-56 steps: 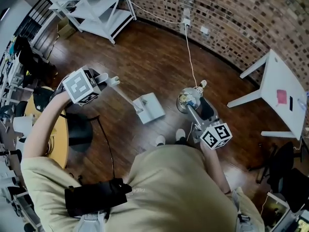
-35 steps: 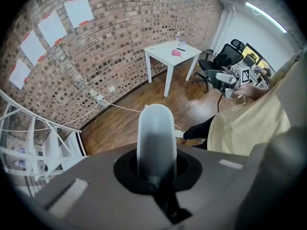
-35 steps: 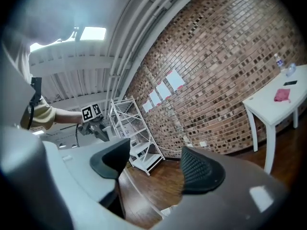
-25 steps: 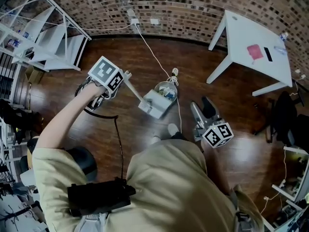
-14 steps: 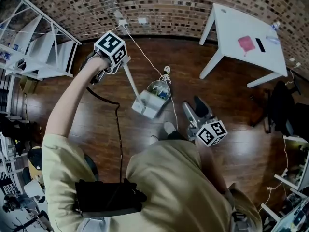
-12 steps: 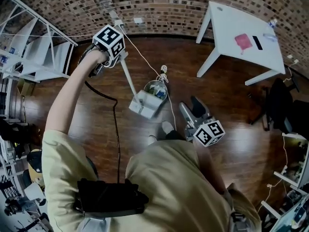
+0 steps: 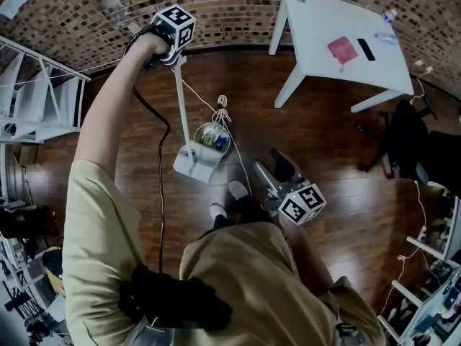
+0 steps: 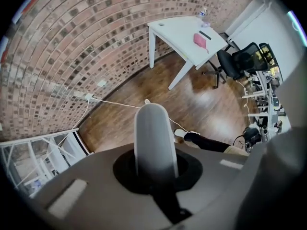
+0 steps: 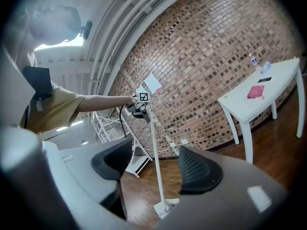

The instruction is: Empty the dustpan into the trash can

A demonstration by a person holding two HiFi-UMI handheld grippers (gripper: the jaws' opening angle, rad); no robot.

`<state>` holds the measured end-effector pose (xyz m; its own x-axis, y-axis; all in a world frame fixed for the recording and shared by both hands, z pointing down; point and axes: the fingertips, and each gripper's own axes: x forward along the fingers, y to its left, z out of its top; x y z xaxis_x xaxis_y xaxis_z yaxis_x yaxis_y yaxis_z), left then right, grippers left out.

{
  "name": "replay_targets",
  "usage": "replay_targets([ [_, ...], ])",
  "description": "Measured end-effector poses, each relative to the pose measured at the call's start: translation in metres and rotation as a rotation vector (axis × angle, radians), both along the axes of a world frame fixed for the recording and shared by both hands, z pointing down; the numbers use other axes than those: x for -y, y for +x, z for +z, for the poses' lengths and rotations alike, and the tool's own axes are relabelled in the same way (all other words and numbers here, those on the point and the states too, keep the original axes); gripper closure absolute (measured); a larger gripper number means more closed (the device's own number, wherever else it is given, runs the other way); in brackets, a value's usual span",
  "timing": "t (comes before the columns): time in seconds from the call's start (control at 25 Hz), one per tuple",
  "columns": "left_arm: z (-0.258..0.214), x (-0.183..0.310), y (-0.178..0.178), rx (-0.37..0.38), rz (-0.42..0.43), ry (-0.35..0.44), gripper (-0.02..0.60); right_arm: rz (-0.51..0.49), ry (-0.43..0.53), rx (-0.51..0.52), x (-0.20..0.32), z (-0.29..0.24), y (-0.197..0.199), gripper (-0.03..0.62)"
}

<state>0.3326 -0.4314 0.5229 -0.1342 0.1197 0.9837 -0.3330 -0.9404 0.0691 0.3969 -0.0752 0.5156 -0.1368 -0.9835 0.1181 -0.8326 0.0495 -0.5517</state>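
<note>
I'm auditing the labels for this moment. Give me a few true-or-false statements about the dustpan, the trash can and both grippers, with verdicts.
1. The left gripper is shut on the long handle. True.
2. The dustpan lies on the white table. False: it is down low at the end of its handle, right beside the trash can.
3. The right gripper holds a brush. False: its jaws stand apart with nothing between them.
4. A pink thing lies on the white table. True.
</note>
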Motion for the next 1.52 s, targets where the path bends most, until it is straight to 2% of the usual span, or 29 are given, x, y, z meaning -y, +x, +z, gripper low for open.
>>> replay_targets([
  [0.16,0.008,-0.01,0.048,0.047,0.062,0.013,0.58,-0.009,-0.005,0.012,0.003,0.005,0.006,0.304],
  [0.28,0.008,-0.009,0.062,0.059,0.079,0.009,0.58,-0.005,0.001,0.019,0.005,0.004,0.008,0.304],
  [0.56,0.008,0.005,0.045,0.055,0.052,0.011,0.578,-0.015,-0.005,0.025,0.0,0.01,0.015,0.304],
  [0.76,0.002,-0.008,0.027,0.03,0.047,0.021,0.581,-0.02,-0.008,0.046,-0.001,0.013,0.022,0.304],
  [1.0,-0.013,-0.025,-0.031,-0.039,0.034,0.057,0.581,-0.102,0.022,0.015,0.029,0.005,0.007,0.304],
  [1.2,-0.03,-0.057,-0.101,-0.151,0.009,0.047,0.581,-0.121,0.085,-0.03,0.052,-0.024,-0.013,0.315],
  [1.36,-0.056,-0.086,-0.164,-0.253,0.045,0.056,0.581,-0.184,0.137,-0.045,0.083,-0.041,-0.048,0.315],
  [1.52,-0.072,-0.113,-0.227,-0.325,-0.011,0.022,0.581,-0.262,0.163,-0.025,0.112,-0.055,-0.1,0.315],
])
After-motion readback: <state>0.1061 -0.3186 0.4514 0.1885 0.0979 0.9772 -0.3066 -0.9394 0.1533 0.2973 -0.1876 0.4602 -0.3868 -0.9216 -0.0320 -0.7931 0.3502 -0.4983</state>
